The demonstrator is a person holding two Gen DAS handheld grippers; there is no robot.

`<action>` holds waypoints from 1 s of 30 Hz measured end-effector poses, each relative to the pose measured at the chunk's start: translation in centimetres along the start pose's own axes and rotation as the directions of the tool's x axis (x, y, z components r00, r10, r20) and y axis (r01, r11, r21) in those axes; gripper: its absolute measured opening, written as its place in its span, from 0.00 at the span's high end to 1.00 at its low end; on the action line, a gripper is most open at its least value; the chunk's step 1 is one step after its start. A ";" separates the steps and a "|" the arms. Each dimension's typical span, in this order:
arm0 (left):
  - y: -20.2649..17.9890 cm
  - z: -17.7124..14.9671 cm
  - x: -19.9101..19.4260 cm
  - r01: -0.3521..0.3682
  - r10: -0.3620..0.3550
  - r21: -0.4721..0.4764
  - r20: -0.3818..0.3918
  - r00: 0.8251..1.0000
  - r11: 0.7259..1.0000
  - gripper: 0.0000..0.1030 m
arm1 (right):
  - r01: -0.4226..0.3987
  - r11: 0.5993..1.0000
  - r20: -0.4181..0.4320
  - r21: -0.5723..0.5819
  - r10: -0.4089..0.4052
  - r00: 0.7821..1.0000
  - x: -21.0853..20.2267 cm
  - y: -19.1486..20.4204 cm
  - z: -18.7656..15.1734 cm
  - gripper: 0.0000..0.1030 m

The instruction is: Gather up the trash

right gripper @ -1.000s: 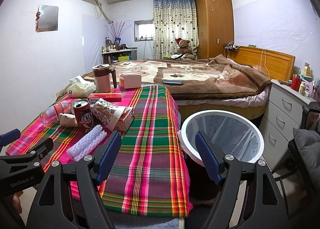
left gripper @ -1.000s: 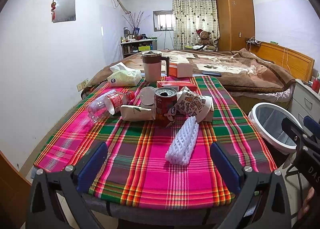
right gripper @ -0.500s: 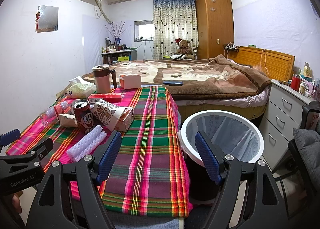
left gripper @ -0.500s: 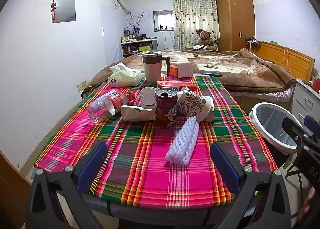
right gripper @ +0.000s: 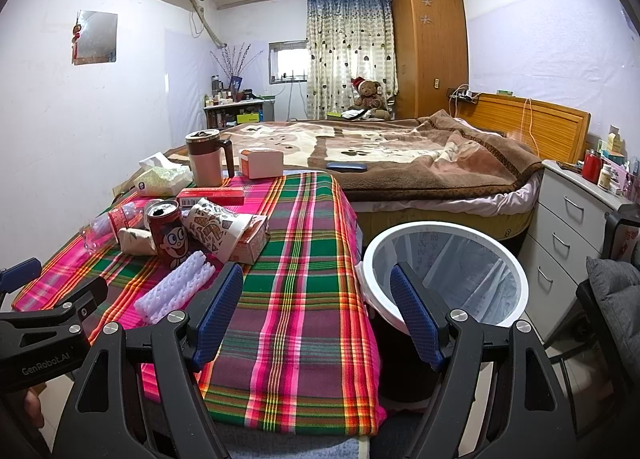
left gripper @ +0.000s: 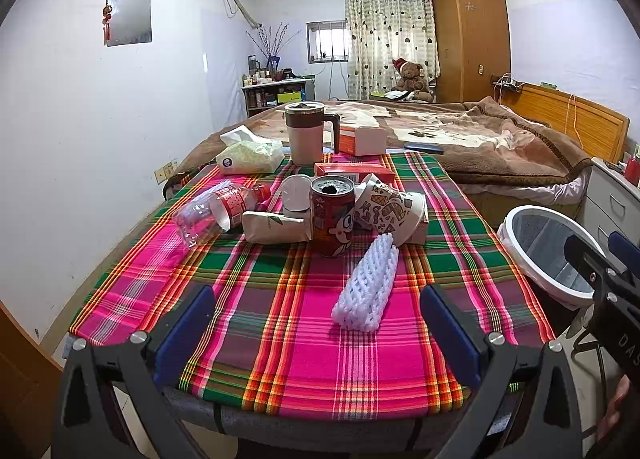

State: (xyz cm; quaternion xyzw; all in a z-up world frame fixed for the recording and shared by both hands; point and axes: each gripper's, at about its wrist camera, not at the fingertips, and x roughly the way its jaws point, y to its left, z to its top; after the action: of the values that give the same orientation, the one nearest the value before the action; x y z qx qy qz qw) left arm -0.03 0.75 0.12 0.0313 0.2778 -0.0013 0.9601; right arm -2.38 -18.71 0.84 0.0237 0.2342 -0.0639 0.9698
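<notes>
Since both tongs, left (left gripper: 316,329) & right (right gripper: 316,309), gape empty, nothing's binned: white foam net sleeve (left gripper: 368,285) w/ red drink can (left gripper: 333,221) lie ahead of left, white-rimmed lined bin (right gripper: 446,279) ahead of right.

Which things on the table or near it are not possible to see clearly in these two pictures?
- Bin bottom: both views, hidden by its rim and liner.
- Small white cup: left view, partly behind the red can; right view, hidden.
- Box under the patterned paper cup: mostly covered in both.
- Shelf bottles: too small.
- Table's near edge: hidden by the open left gripper and right gripper.
</notes>
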 end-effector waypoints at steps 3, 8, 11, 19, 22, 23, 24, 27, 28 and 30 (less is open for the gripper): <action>-0.1 0.0 0.0 -0.001 0.001 0.000 -0.001 1.000 1.000 0.00 | 0.000 1.000 0.000 0.001 0.000 1.000 0.0 0.0 0.0 0.25; -0.1 0.0 -0.1 -0.002 0.002 0.000 0.000 1.000 1.000 0.00 | 0.000 1.000 -0.001 0.000 0.000 1.000 0.0 0.1 0.0 0.25; -0.1 0.0 -0.1 -0.002 0.002 -0.001 -0.001 1.000 1.000 0.00 | 0.000 1.000 -0.001 0.000 0.000 1.000 0.0 0.1 0.1 0.25; 0.1 0.0 0.2 -0.005 0.005 -0.002 -0.005 1.000 1.000 0.00 | -0.002 1.000 -0.001 -0.007 0.002 1.000 0.2 0.5 0.3 0.25; 0.2 0.0 0.5 -0.007 0.007 -0.003 -0.013 1.000 1.000 0.00 | -0.001 1.000 -0.002 -0.006 0.001 1.000 0.2 0.5 0.3 0.25; 0.2 0.0 0.7 -0.007 0.007 -0.003 -0.016 1.000 1.000 0.00 | -0.001 1.000 -0.004 -0.006 0.001 1.000 0.4 0.5 0.3 0.25; 0.2 0.0 0.9 -0.005 0.005 -0.004 -0.017 1.000 1.000 0.00 | -0.001 1.000 -0.005 -0.006 0.001 1.000 0.5 0.6 0.4 0.25; 0.5 0.0 1.6 0.014 -0.014 -0.003 -0.028 1.000 1.000 0.00 | -0.007 1.000 -0.008 -0.007 0.007 1.000 1.0 0.7 0.5 0.25; 0.6 -0.2 2.0 0.027 -0.028 -0.006 -0.031 0.999 1.000 0.00 | -0.012 1.000 -0.007 -0.007 0.012 1.000 1.2 0.7 0.7 0.25; 0.8 -0.3 3.3 0.039 -0.039 -0.003 -0.072 0.997 0.999 0.00 | -0.025 1.000 -0.004 -0.013 0.025 1.000 1.8 0.9 1.0 0.25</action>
State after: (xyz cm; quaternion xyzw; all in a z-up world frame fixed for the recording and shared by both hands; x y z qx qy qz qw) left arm 2.63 1.65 -1.85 0.0250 0.3126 -0.0187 0.9494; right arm -0.21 -18.13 0.90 0.0206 0.2359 -0.0501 0.9703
